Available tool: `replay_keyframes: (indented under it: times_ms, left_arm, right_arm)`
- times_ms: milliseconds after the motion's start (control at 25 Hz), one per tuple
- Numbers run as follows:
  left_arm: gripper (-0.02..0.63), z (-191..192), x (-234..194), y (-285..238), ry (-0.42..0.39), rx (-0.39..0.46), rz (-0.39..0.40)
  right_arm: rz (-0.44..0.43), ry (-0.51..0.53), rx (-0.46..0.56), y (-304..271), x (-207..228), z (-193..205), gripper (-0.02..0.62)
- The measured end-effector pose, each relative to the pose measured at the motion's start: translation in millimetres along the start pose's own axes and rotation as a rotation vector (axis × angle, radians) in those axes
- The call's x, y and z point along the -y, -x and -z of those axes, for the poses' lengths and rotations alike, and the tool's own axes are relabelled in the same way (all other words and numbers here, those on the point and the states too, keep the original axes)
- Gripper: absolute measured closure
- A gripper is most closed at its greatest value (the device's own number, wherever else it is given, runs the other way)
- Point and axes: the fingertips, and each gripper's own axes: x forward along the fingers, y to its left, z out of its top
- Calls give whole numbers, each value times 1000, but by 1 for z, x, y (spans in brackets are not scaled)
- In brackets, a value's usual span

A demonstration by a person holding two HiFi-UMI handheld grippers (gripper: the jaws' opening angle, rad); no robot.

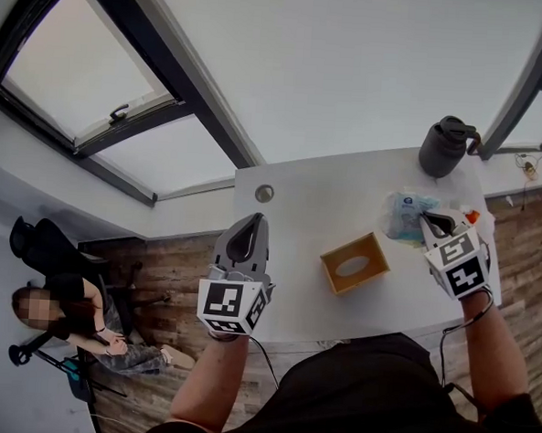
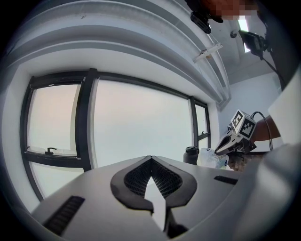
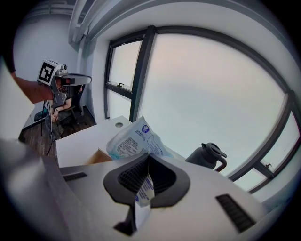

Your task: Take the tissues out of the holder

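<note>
A light wooden tissue holder (image 1: pixel 353 262) with an oval slot stands on the white table (image 1: pixel 299 213); only a sliver of the holder (image 3: pixel 99 157) shows in the right gripper view. The blue-and-white tissue pack (image 1: pixel 405 216) is out of it, to its right and above the table. My right gripper (image 1: pixel 427 217) is shut on one edge of this pack (image 3: pixel 133 138), which sticks out past the closed jaws of my right gripper (image 3: pixel 148 158). My left gripper (image 1: pixel 251 223) hovers left of the holder, and its jaws (image 2: pixel 151 159) are shut with nothing in them.
A dark jug (image 1: pixel 446 145) with a handle stands at the table's far right corner. A round cable hole (image 1: pixel 264 193) sits near the far left corner. A person (image 1: pixel 68 310) sits on the wooden floor at the left, beyond the table. Windows line the far side.
</note>
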Motion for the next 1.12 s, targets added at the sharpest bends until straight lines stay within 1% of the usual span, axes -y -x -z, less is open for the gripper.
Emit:
replay_keyframes:
  times_ms: [240, 520, 720, 1120]
  left_arm:
    - [603, 7, 9, -1, 6, -16, -3]
    - [603, 8, 13, -7, 1, -22, 5]
    - [603, 8, 14, -12, -2, -22, 8]
    - [603, 2, 7, -17, -22, -14, 0]
  right_arm:
    - [1, -36, -10, -1, 7, 17, 588]
    - [12, -50, -20, -2, 13, 29, 588]
    - [17, -60, -15, -3, 18, 29, 588]
    - [8, -28, -24, -4, 15, 25, 588]
